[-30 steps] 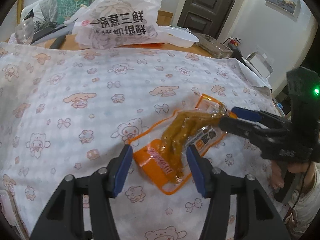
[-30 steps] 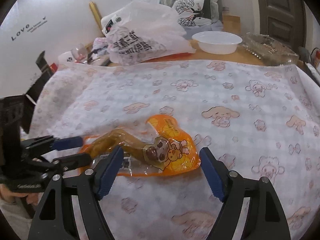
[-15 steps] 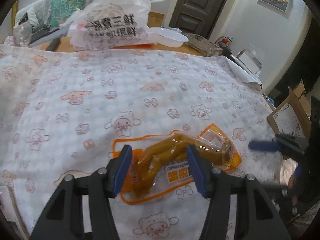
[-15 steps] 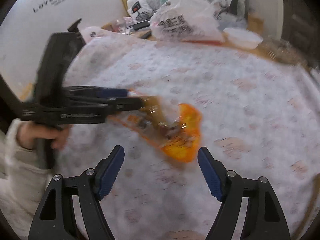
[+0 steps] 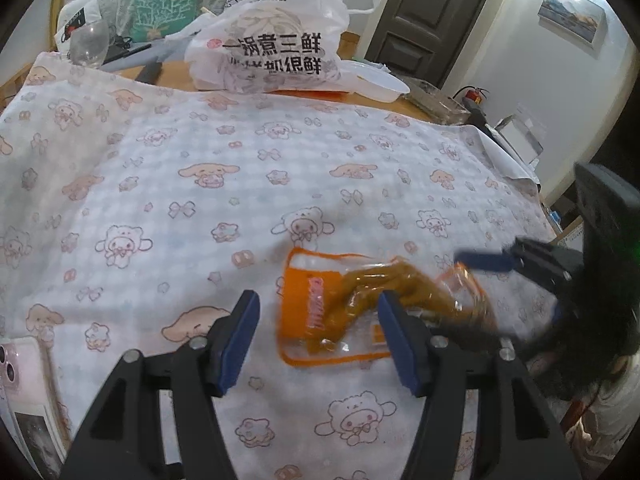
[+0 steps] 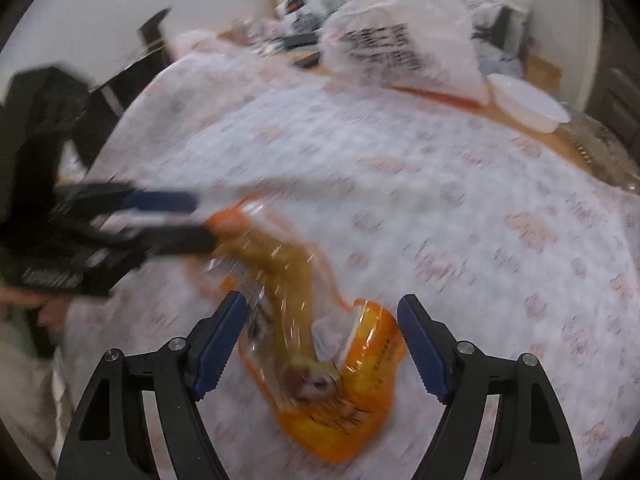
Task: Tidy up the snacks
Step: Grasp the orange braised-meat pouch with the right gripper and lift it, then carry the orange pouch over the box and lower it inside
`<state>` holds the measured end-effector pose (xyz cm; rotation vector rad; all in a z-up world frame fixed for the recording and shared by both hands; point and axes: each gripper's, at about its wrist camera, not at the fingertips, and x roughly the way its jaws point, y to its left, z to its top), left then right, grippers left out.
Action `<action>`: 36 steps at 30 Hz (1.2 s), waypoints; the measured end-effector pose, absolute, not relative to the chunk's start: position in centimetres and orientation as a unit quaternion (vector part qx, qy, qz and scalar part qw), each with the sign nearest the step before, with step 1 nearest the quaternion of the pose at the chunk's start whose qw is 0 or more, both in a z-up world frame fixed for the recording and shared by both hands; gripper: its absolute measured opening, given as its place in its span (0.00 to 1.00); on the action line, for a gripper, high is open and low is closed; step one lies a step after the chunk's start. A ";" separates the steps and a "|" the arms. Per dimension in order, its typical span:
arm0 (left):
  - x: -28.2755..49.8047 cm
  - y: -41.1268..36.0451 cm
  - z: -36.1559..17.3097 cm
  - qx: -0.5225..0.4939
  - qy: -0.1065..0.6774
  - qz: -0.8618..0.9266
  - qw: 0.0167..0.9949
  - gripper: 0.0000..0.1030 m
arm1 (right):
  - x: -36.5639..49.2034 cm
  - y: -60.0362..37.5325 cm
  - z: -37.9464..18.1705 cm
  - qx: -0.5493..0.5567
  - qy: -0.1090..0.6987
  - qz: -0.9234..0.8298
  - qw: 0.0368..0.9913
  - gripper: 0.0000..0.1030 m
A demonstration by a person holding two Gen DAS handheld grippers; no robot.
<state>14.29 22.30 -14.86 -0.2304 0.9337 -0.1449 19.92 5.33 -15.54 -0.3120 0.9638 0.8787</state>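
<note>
An orange and clear snack packet with a brown chicken foot inside lies on the cartoon-print tablecloth. My left gripper is open, its right finger over the packet's near side. In the right wrist view, which is blurred, the packet lies between the fingers of my open right gripper. The right gripper also shows in the left wrist view, open at the packet's right end. The left gripper shows at the packet's far end in the right wrist view.
A white printed plastic bag, a white bowl and a clear tray stand at the table's far side. A glass is at far left. A pink phone lies at the near left edge.
The packet has turned and shifted on the cloth. My right gripper has swung in over its orange end. My left gripper has moved left, so the packet now lies under its right finger.
</note>
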 end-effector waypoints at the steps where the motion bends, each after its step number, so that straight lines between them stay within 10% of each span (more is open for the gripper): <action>1: 14.2 22.2 -14.9 -0.111 0.449 -0.073 0.883 0.56 | 18.8 5.5 -15.6 -0.160 0.455 0.418 0.770 0.73; 12: 13.9 22.1 -15.2 -0.114 0.456 -0.076 0.880 0.56 | 15.7 8.1 -16.4 -0.241 0.441 0.416 0.758 0.79; 20: 14.0 21.9 -15.2 -0.119 0.457 -0.082 0.878 0.56 | 15.5 7.5 -15.8 -0.232 0.432 0.414 0.767 0.51; 36: 11.3 19.4 -8.3 -0.193 0.383 -0.178 0.886 0.57 | 12.3 3.3 -8.7 -0.128 0.367 0.463 0.796 0.50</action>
